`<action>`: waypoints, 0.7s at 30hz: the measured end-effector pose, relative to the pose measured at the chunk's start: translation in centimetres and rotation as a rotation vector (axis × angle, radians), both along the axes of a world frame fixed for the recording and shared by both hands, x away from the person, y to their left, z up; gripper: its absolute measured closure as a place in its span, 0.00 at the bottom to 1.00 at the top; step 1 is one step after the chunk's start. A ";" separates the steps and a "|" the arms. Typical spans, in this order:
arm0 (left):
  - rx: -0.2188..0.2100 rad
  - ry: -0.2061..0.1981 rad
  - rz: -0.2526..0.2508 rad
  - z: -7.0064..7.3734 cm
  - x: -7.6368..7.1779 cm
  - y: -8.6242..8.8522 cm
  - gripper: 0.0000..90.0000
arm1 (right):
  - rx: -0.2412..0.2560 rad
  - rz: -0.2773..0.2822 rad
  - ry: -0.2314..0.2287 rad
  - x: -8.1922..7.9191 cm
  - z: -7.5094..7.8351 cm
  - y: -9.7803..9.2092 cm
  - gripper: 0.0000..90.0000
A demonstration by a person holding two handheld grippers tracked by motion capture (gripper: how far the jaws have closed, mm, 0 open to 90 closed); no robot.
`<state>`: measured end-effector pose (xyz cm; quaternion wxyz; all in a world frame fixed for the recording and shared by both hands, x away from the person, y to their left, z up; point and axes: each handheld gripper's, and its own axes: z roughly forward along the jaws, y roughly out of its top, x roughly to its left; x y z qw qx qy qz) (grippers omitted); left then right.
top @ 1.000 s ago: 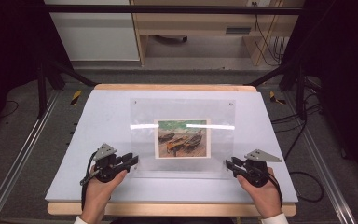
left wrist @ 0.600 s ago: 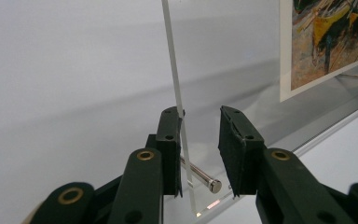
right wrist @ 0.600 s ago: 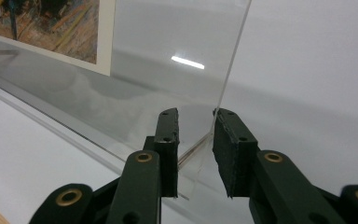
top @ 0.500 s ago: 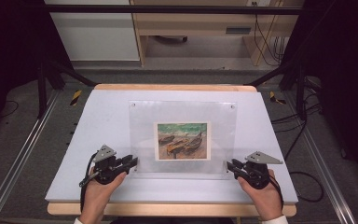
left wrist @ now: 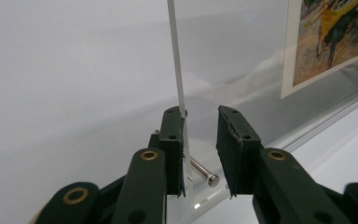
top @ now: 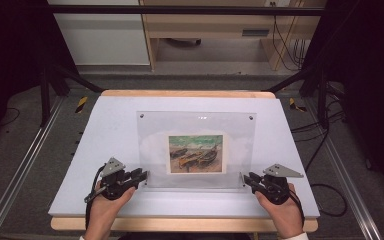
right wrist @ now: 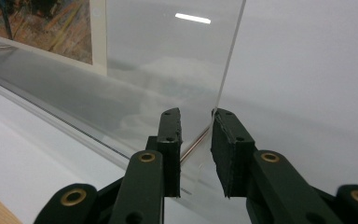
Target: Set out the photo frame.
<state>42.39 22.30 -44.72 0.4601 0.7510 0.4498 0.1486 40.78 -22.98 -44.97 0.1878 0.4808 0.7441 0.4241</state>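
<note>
What moved: the clear frame (top: pixel 196 150) is standing taller than it was a second ago. Its top edge is sitting farther toward the far edge of the bench (top: pixel 105 130) now, and the bright streak of light across it is gone.

Frame: you are holding up a see-through frame with a small boat picture (top: pixel 196 154) in its middle. It is leaning up from the bench, with its bottom edge near the near edge and its top toward the far edge.

Left gripper (top: pixel 141 176): you are holding it at the frame's near left corner. In the left gripper view the jaws are standing partly open around the frame's thin side edge (left wrist: pixel 177 65). One jaw is touching the clear sheet; the other is standing a little apart from it. A small metal pin (left wrist: pixel 203 171) is poking out between them.

Right gripper (top: pixel 249 179): you are holding it at the frame's near right corner. In the right gripper view the jaws are partly open, one on each side of the frame's edge (right wrist: pixel 230 56). I cannot tell if they are pressing on it.

Hands: your left hand (top: pixel 102 210) and right hand (top: pixel 282 212) are coming in over the near edge of the bench.

Bench: it is white on top, with a wooden rim (top: pixel 190 93) along the far edge.
</note>
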 end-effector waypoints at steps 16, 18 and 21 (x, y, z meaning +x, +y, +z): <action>0.032 0.017 -0.024 -0.4 -1.1 -0.1 0.79 | -0.004 0.008 0.030 -0.7 -0.3 0.1 0.80; 0.037 0.017 -0.027 -0.4 -1.2 -0.1 0.79 | -0.006 0.008 0.031 -0.8 -0.3 0.0 0.80; 0.038 0.014 -0.029 -0.4 -1.3 -0.2 0.79 | -0.007 0.005 0.033 -0.8 -0.4 0.0 0.80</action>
